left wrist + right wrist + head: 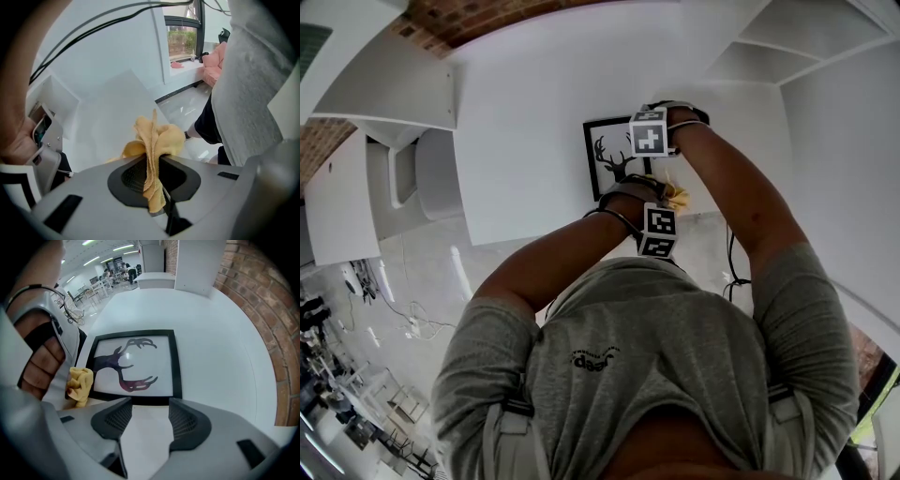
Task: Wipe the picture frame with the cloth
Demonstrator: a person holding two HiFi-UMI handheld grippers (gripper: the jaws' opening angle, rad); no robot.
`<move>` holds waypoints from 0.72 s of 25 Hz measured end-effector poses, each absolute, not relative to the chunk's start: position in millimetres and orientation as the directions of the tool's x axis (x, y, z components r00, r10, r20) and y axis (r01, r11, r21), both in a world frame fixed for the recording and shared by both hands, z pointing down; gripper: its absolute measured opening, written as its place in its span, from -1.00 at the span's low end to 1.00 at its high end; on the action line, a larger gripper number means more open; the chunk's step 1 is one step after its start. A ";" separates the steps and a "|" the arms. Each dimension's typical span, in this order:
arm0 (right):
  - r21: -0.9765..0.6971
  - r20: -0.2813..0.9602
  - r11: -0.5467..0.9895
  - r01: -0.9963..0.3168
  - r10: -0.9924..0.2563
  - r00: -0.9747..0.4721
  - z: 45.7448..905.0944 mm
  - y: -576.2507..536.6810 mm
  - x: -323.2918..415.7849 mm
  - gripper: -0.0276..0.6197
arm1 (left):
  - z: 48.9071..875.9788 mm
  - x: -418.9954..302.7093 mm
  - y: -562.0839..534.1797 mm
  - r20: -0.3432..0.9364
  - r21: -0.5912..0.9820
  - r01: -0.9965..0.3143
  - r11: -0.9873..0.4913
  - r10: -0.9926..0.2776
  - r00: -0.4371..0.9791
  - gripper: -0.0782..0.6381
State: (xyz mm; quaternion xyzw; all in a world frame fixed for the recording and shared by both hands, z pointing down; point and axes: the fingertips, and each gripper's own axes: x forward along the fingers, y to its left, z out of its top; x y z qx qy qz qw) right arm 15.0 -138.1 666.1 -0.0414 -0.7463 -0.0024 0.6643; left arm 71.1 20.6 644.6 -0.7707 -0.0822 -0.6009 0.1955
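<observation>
The left gripper (152, 159) has its jaws pressed together on the yellow cloth (157, 138), which bunches out beyond the tips. The picture frame (133, 363) lies flat on the white table (220, 333), just beyond the tips of the right gripper (150, 409). Its near edge runs across them and the antlers point toward the right jaw's side; its long axis I cannot tell. These jaws are spread, with only table between them.
</observation>
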 end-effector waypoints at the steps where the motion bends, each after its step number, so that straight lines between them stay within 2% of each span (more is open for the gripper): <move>1: -0.051 0.992 0.997 0.065 0.058 -0.115 665.7 -137.8 14.9 -0.19 | 644.4 72.1 20.9 0.958 -0.197 0.359 -0.912 -0.102 0.267 -0.60; 10: -0.047 0.992 0.997 0.063 0.054 -0.116 666.0 -137.4 16.7 -0.22 | 637.1 71.2 18.4 0.943 -0.192 0.295 -0.936 -0.093 0.319 -0.60; 18: -0.035 0.992 0.998 0.054 0.041 -0.116 664.5 -137.0 17.8 -0.26 | 609.0 39.7 0.9 0.901 -0.200 0.100 -0.975 -0.143 0.410 -0.60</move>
